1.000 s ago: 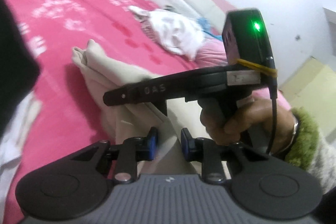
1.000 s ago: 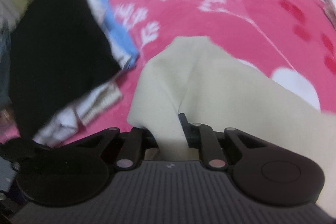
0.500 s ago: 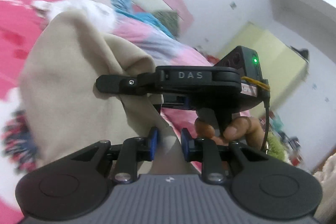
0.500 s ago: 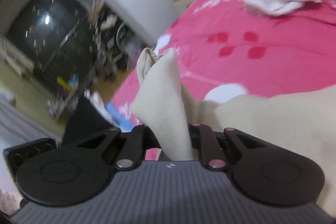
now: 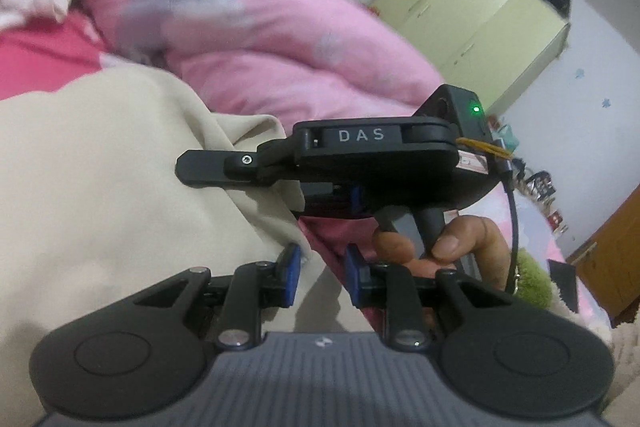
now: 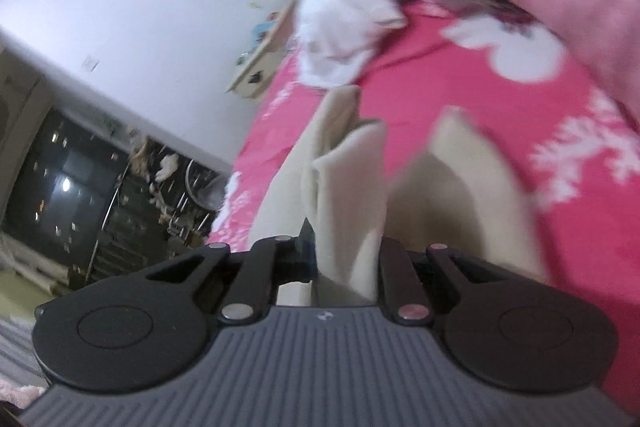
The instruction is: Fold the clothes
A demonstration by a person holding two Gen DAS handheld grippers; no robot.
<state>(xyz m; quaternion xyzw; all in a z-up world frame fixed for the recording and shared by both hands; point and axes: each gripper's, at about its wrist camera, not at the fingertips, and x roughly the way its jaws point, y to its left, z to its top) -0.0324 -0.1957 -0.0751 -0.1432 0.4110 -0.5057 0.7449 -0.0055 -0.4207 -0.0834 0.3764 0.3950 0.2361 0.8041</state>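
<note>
I see one soft, cream-beige fabric garment (image 5: 100,187), plain and unpatterned, bunched and partly lifted off the bright pink printed bedspread (image 6: 500,115). In my left wrist view it fills the lower left, draped in broad folds, with a narrow strip of it running down between the blue pads. In my right wrist view a folded, doubled-over flap (image 6: 352,195) stands up between the fingers, its top edge creased; the rest trails away in two long ridges across the bed. Its edges are blurred, so I cannot tell what kind of garment it is.
</note>
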